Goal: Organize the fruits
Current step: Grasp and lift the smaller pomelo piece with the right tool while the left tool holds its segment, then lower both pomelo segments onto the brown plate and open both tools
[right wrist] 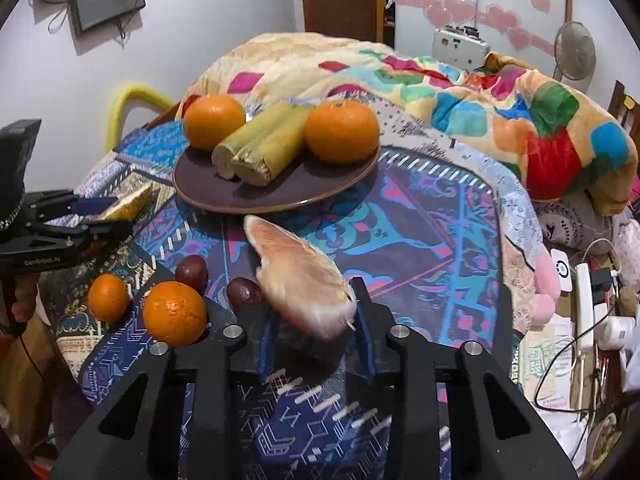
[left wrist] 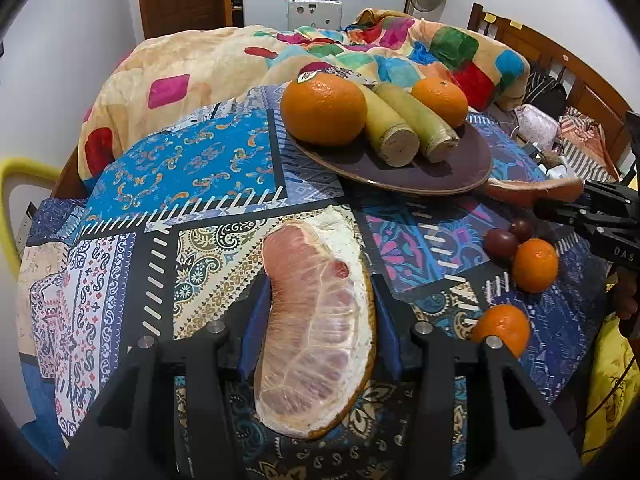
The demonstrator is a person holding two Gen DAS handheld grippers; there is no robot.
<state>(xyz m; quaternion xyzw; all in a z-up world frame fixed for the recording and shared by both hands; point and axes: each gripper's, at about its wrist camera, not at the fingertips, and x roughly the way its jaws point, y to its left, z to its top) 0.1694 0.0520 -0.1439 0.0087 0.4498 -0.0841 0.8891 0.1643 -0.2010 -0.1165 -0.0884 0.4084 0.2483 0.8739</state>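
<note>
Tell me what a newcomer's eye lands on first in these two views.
First, the big pink-fleshed pomelo wedge with white pith, held between the left gripper's blue fingers over the patterned tablecloth. Next, the dark brown round plate behind it, carrying two oranges and two yellow-green sugarcane pieces. The right gripper holds a second, smaller pomelo wedge near that plate.

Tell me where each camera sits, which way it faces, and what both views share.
Left wrist: sits behind the left gripper, looking forward over the table to the plate; its jaws hold a pomelo wedge; the right gripper shows at right.
Right wrist: sits behind the right gripper, facing the plate; its jaws hold a smaller pomelo piece; the left gripper shows at left.
Shared: plate, oranges, bed.
</note>
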